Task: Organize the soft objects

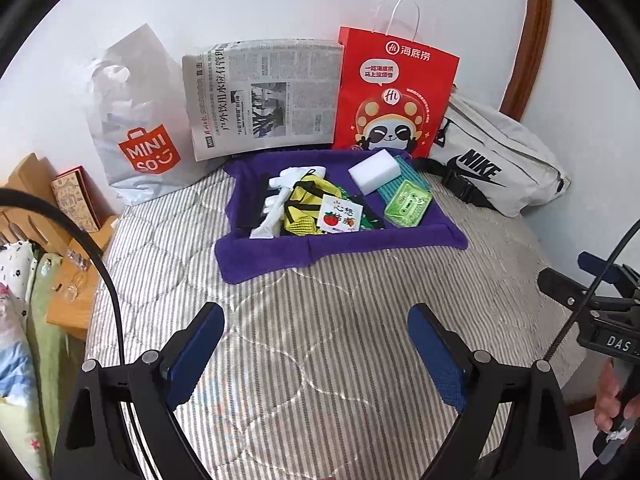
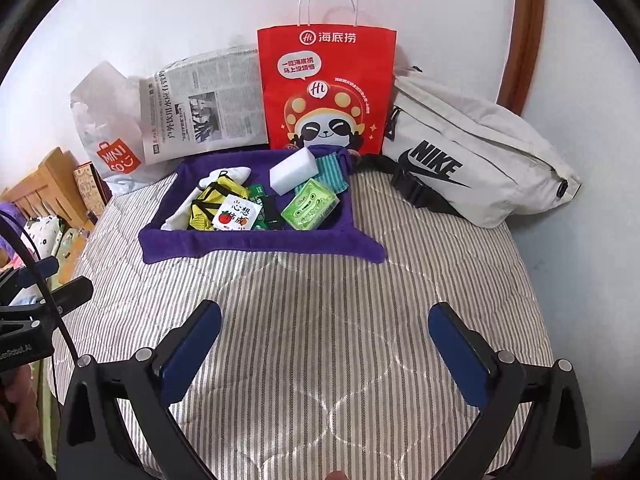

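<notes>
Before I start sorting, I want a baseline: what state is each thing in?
Left gripper: open, empty, above the bedspread.
Right gripper: open, empty.
Purple cloth: spread out, edges turned up, holding small items.
Sponge: on the cloth, leaning on a striped rag.
Red bag: upright against the wall.
Newspaper: propped, folded.
Nike bag: slumped, zipped.
Miniso bag: upright, crumpled.

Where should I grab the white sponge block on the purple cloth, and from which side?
Take the white sponge block across its short width, coming down from above with the right gripper. Its top sits clear, higher than the green cassette case and the striped cloth beside it, so both long faces look reachable.
</notes>
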A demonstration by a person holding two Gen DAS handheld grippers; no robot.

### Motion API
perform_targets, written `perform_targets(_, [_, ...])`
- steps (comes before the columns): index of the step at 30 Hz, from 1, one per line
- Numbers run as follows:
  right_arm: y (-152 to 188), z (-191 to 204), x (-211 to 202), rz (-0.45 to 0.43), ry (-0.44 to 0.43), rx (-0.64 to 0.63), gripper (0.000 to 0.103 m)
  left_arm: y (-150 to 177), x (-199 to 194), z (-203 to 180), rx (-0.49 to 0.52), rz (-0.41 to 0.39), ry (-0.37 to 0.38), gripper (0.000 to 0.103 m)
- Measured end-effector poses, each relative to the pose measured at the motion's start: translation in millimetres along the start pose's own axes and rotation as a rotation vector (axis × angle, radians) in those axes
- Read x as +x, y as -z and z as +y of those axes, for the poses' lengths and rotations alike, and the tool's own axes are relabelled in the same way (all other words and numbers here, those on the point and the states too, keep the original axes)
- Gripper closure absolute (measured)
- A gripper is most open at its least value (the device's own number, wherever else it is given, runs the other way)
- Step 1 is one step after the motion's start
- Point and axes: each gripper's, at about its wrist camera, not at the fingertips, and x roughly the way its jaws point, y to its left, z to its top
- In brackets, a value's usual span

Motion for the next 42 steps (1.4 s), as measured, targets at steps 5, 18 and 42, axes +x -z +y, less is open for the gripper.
perform_targets(5, [0,0,-2,0.000,0.004,0.002,0.001,-1,-1,1,-0.002,-0.003,0.009,0.010])
perform_targets(18, [-1,-3,-6,-0.008,0.008,0.006,0.001,-4,-9,-2,0.005,-0.017,0.011,0.010])
perform_targets(42, [0,1,-7,-0.008,0.002,-0.013,0.001,-2,-11,0,0.005,-0.010,0.002,0.010])
